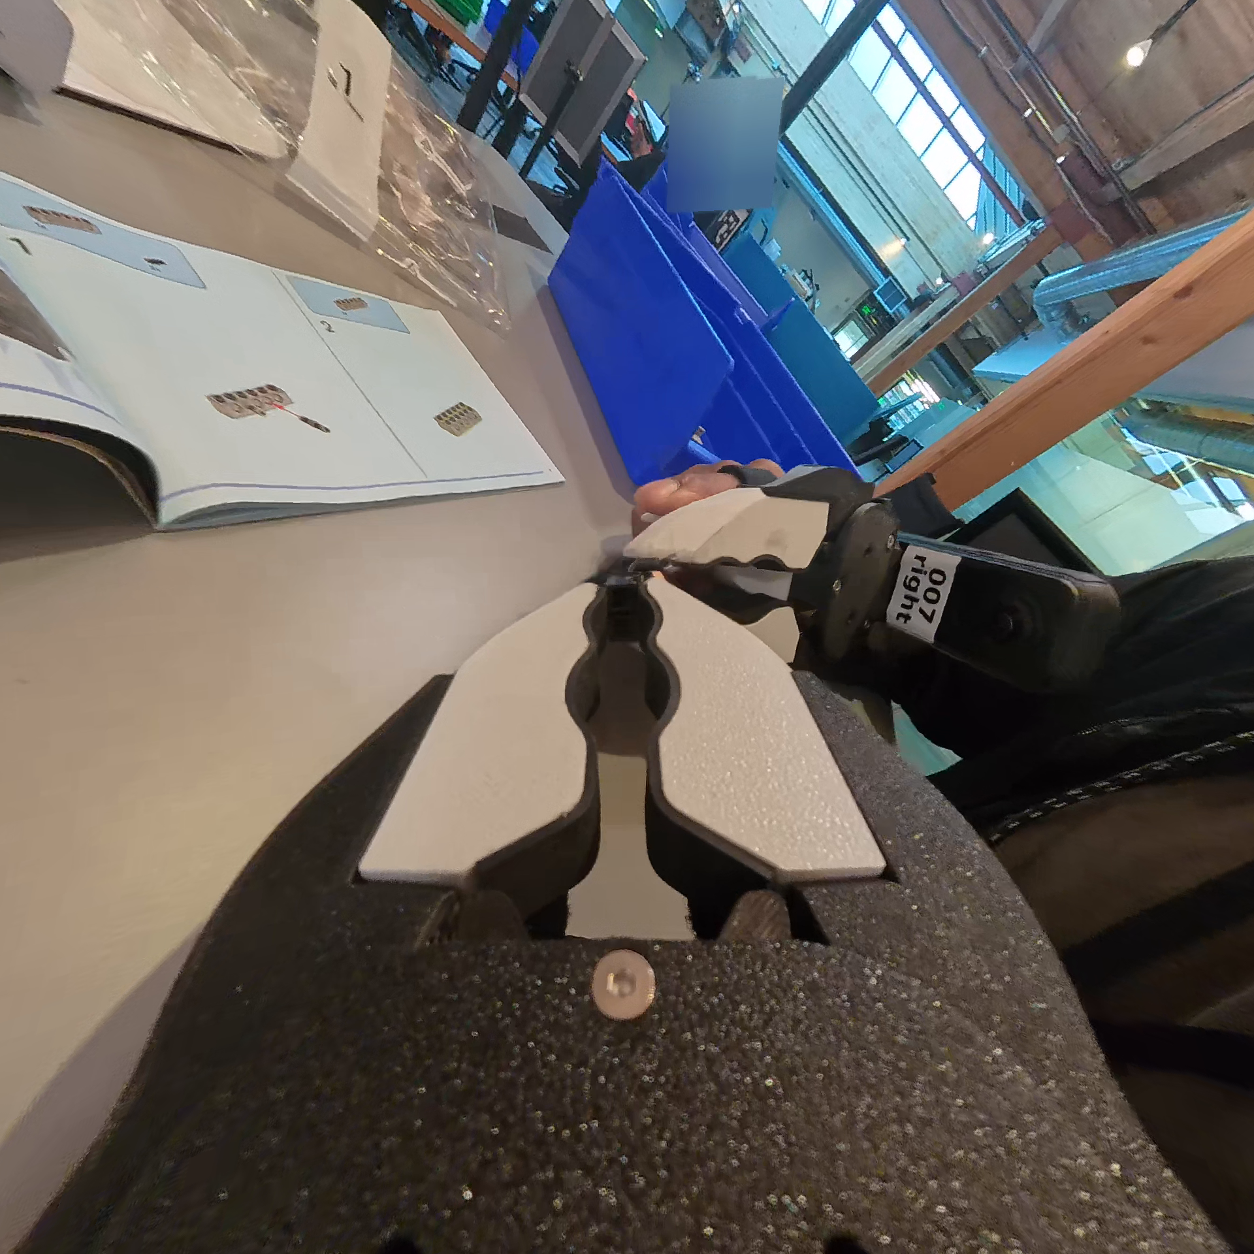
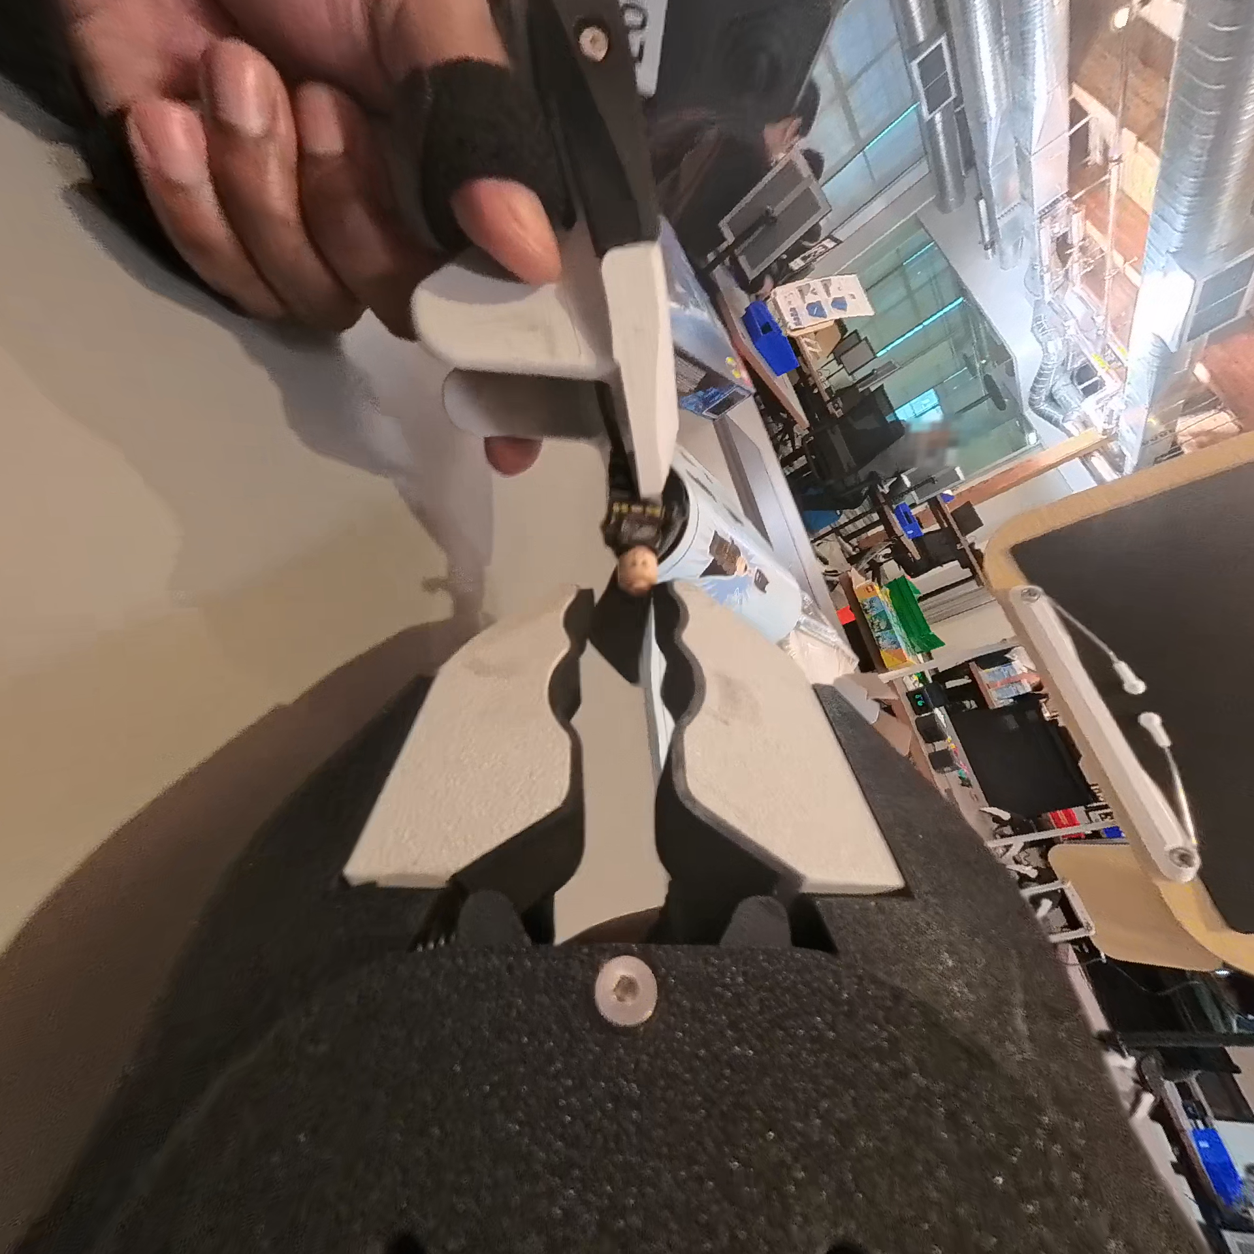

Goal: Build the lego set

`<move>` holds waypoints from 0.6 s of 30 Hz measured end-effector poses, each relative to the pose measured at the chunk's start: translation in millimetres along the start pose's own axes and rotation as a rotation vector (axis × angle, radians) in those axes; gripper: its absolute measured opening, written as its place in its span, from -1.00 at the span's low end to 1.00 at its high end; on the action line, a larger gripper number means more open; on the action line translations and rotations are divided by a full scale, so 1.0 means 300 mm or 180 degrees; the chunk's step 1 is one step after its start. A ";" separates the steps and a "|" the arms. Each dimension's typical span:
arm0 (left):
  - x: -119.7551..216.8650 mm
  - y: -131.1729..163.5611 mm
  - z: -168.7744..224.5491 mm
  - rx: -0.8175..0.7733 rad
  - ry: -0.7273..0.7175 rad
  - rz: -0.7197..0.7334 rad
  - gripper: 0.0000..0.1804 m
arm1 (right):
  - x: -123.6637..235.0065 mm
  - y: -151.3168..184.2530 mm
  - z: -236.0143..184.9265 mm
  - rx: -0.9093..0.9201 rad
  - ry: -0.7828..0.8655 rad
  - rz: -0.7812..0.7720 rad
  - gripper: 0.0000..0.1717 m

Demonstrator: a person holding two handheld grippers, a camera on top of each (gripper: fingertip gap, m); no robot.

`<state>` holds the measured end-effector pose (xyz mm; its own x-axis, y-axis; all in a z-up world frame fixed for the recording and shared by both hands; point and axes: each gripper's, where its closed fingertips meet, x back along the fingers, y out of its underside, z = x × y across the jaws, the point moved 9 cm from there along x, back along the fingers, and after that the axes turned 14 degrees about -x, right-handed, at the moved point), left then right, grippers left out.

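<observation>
Minifigure (image 2: 628, 536), tiny, black body with yellow markings, tan head, sits right where my two grippers meet above the table (image 1: 271, 644). My left gripper (image 1: 621, 585) is nearly closed, clamped on the dark body; in the right wrist view its white fingers (image 2: 644, 380) come down from the top onto the figure's torso. My right gripper (image 2: 628, 597) reaches in from the other side, jaws a little apart. A black piece (image 2: 621, 631), cape or hat, I can't tell which, lies between its tips just under the head. Whether the pads press on it I can't tell, the picture is blurred there. In the left wrist view the right gripper's tip (image 1: 651, 543) touches the figure from the right. A hand (image 2: 271, 169) grips the left tool. Open booklet (image 1: 305, 380) lies on the table to the left, blue bins (image 1: 644, 326) beyond the edge.
</observation>
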<state>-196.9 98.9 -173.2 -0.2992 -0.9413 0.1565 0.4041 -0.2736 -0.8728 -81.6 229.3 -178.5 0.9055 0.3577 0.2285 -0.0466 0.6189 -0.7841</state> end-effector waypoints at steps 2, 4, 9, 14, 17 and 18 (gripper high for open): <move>0.016 -0.002 -0.011 -0.0011 -0.0047 -0.0020 -0.91 | 0.005 0.017 0.002 0.0004 -0.0110 -0.0113 -0.75; 0.033 -0.003 -0.023 0.0043 -0.0088 0.0004 -0.91 | 0.006 0.031 0.006 -0.0039 -0.0250 -0.0241 -0.75; 0.065 -0.007 -0.055 0.0192 -0.0303 0.0084 -0.91 | -0.008 0.053 0.022 -0.0315 -0.0627 -0.0493 -0.78; 0.079 -0.008 -0.068 0.0317 -0.0302 0.0153 -0.91 | -0.051 0.064 0.034 -0.0418 -0.1014 -0.0781 -0.77; 0.078 -0.005 -0.066 0.0318 -0.0321 0.0108 -0.91 | -0.069 0.069 0.049 -0.0505 -0.1245 -0.0826 -0.79; 0.078 -0.003 -0.065 0.0313 -0.0328 0.0099 -0.91 | -0.072 0.071 0.054 -0.0541 -0.1293 -0.0842 -0.79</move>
<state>-221.0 81.0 -177.6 -0.1970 -0.9635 0.1813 0.4961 -0.2574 -0.8292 -108.9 246.1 -190.7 0.6383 0.4681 0.6111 0.2617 0.6146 -0.7441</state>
